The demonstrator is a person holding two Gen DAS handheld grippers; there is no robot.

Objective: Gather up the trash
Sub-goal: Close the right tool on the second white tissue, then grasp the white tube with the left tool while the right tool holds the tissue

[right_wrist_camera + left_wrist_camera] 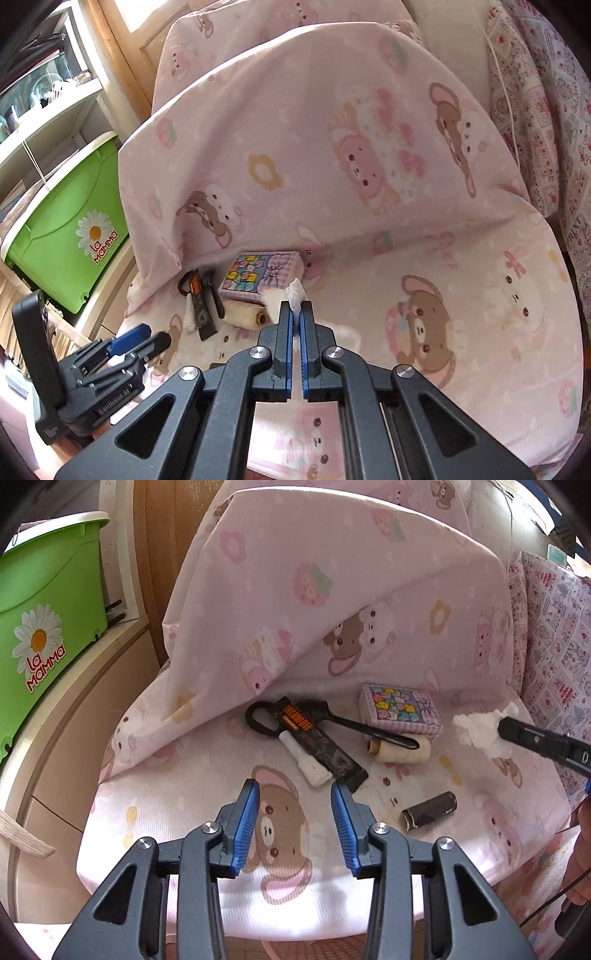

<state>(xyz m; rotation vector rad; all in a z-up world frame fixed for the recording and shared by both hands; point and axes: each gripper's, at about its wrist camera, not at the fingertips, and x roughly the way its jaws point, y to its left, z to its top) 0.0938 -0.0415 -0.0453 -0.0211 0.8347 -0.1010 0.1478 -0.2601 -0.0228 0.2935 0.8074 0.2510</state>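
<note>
Bright, soft daylight from upper left (window glare there); fisheye edges bend and darken; focus sharp.

Right tool (295, 308) clamped, left tool (295, 794) parted

Tissue (296, 291) mostly hidden btwn pads — person's hand (580, 864) edge-cropped.

The right gripper (295, 314) is pinching a scrap of white tissue (296, 292) above the pink bear-print sheet (424, 258). Beyond it, a patterned box (264, 277) is lying beside a thread spool (245, 314), and the left gripper (147, 339) is hovering near a green bin (66, 240).
</note>
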